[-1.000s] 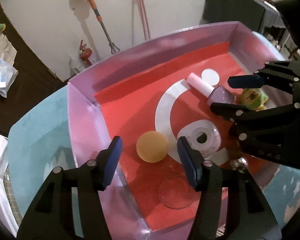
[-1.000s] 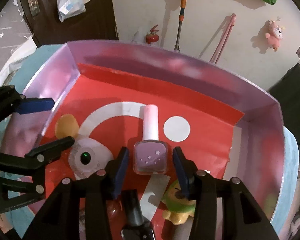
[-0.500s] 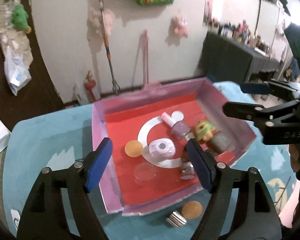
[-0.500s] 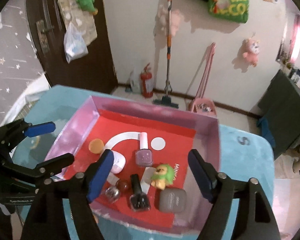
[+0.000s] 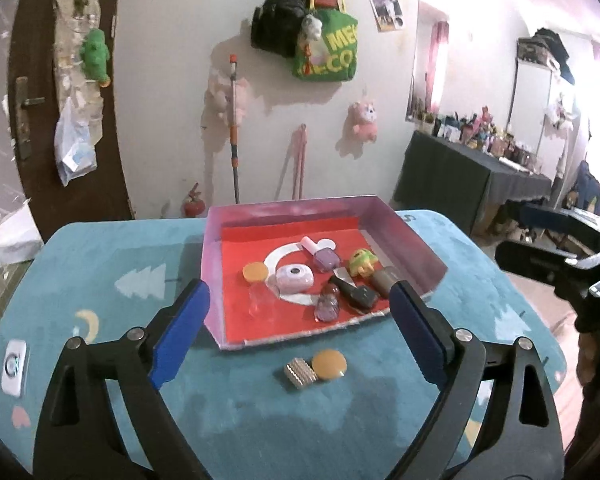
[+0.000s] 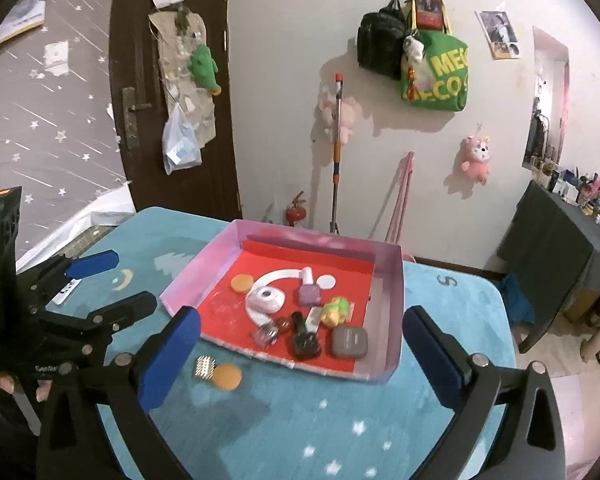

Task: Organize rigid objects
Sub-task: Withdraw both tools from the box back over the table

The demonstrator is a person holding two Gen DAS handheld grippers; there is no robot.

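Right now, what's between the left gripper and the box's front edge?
Two loose pieces on the blue mat: a ridged metal cap touching an orange disc, seen in both views.

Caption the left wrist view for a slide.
Open left gripper hovers above pink tray of small items; orange disc and silver cap lie outside.

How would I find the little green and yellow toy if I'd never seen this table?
Look for the pink-walled tray with a red floor on the blue tablecloth. Inside it, toward the right wall, sits the green and yellow toy, just behind the grey rounded case and right of the purple nail polish bottle. It is the only figure-shaped, green thing in the tray.
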